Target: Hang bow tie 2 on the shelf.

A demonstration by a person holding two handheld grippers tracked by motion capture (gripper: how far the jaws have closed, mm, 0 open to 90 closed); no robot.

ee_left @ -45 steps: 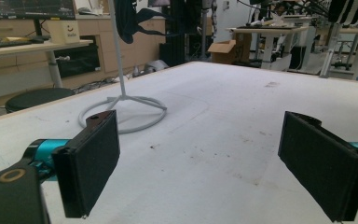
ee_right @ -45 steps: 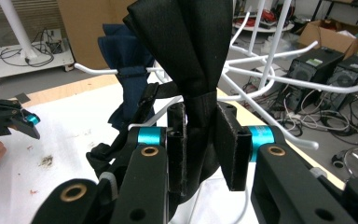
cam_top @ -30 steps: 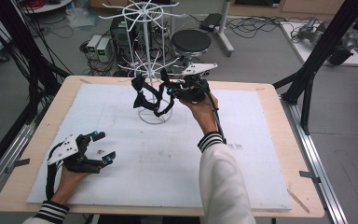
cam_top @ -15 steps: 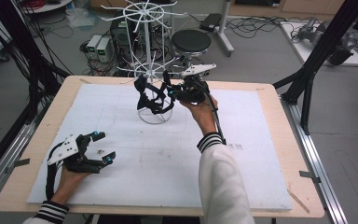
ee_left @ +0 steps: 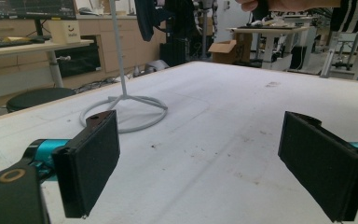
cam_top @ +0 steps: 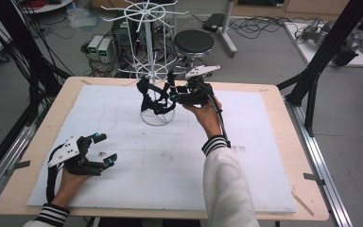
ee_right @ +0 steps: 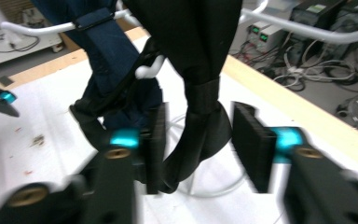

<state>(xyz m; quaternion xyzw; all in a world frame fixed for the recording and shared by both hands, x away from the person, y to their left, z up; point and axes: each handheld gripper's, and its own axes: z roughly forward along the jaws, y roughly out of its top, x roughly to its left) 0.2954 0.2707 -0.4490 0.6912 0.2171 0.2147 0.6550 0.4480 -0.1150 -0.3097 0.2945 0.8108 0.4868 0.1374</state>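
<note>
At upper centre of the high view, I hold my right gripper (cam_top: pixel 172 94) at the white wire display rack (cam_top: pixel 147 71), where black strapped items (cam_top: pixel 152 97) hang from its lower hooks. In the right gripper view, its jaws have just been opening — a black strap loop (ee_right: pixel 200 126) hangs between the pads (ee_right: pixel 156 147), seemingly no longer pinched. I judge this the release after hanging; next I need to back away without snagging the strap. At lower left, my left gripper (cam_top: pixel 101 149) rests low over the white mat (cam_top: pixel 264 156), jaws wide and empty.
</note>
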